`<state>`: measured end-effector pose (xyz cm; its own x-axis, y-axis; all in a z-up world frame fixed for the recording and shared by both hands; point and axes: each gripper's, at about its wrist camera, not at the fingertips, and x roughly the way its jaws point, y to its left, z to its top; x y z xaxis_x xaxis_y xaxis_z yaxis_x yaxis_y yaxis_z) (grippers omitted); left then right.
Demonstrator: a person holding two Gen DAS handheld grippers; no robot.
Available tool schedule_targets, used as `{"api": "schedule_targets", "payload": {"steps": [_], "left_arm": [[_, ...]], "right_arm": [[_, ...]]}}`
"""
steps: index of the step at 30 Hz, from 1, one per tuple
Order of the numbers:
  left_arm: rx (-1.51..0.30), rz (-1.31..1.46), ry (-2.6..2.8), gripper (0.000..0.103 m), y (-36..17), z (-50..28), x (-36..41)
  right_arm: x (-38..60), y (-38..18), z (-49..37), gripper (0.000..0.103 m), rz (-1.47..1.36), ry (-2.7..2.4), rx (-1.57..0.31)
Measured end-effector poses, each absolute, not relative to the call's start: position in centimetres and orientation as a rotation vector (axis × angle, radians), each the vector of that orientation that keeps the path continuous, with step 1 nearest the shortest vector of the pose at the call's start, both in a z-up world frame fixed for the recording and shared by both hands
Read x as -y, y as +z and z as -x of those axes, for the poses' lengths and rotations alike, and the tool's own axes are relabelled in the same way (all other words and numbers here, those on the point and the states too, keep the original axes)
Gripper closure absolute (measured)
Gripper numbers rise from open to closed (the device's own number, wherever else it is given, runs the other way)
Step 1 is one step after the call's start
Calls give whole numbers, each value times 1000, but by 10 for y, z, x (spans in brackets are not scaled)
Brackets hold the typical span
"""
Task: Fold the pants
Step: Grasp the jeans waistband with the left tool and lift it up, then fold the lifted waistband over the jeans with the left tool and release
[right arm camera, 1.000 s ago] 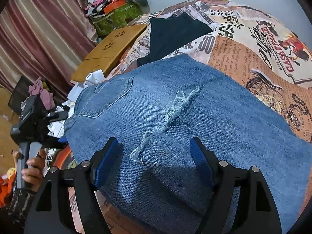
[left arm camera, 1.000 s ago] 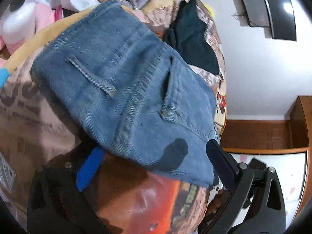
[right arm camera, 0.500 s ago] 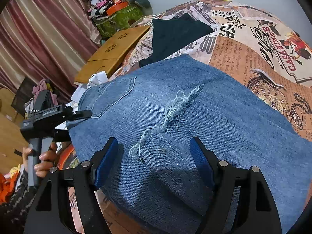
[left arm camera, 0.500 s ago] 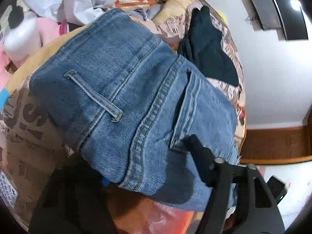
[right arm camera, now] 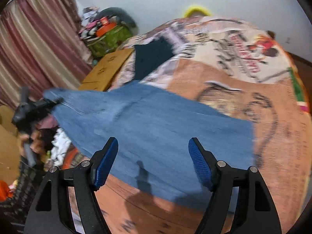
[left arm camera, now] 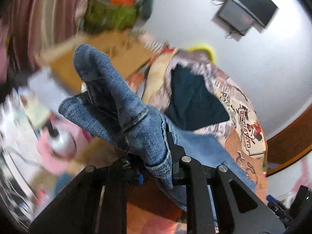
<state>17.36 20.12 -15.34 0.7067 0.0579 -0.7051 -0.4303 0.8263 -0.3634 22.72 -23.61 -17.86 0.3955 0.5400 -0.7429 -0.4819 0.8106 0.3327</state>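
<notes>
Bed (right arm camera: 243,101), printed cover, carries the jeans (right arm camera: 156,124), spread flat across its near half. A dark garment (right arm camera: 152,58) lies at 12 o'clock from them, apart.

Left claw (left arm camera: 156,165): jaws closing, pinching a bunched denim corner, which stands lifted off the bed at 9 o'clock in the right view.

Right claw (right arm camera: 154,161): spread, empty, hovering over the near denim edge, jaws closing slightly.

Risk: one-corner grip on thick seam may slip; unpinned far side may drag, skewing the fold.
</notes>
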Motion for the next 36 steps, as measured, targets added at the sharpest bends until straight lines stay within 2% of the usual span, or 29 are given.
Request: {"api": "schedule_targets", "payload": {"steps": [6, 11, 15, 20, 24, 31, 32, 33, 35, 36], "left_arm": [[-630, 332, 224, 86, -86, -198, -124], [-598, 211, 120, 86, -58, -224, -48], [-601, 146, 29, 88, -51, -240, 7], [-646, 96, -118, 88, -59, -261, 72], [-725, 29, -213, 88, -89, -272, 119], [-879, -32, -303, 85, -134, -280, 150], [-908, -31, -314, 83, -136, -282, 151], [-932, -28, -319, 74, -138, -283, 151], [-984, -1, -339, 32, -139, -285, 151], [-983, 13, -347, 24, -137, -284, 151]], "right_arm": [[290, -213, -237, 31, -53, 493, -1039], [307, -259, -240, 31, -94, 464, -1150], [315, -268, -243, 31, -194, 508, -1153], [316, -270, -242, 30, -217, 536, -1141], [317, -270, -240, 31, -220, 540, -1140], [319, -267, -233, 30, -216, 545, -1132], [319, -267, -232, 30, -217, 545, -1132], [318, -266, -231, 31, -216, 544, -1131], [319, -266, -230, 31, -219, 543, -1131], [319, -265, -229, 31, -222, 541, -1131]]}}
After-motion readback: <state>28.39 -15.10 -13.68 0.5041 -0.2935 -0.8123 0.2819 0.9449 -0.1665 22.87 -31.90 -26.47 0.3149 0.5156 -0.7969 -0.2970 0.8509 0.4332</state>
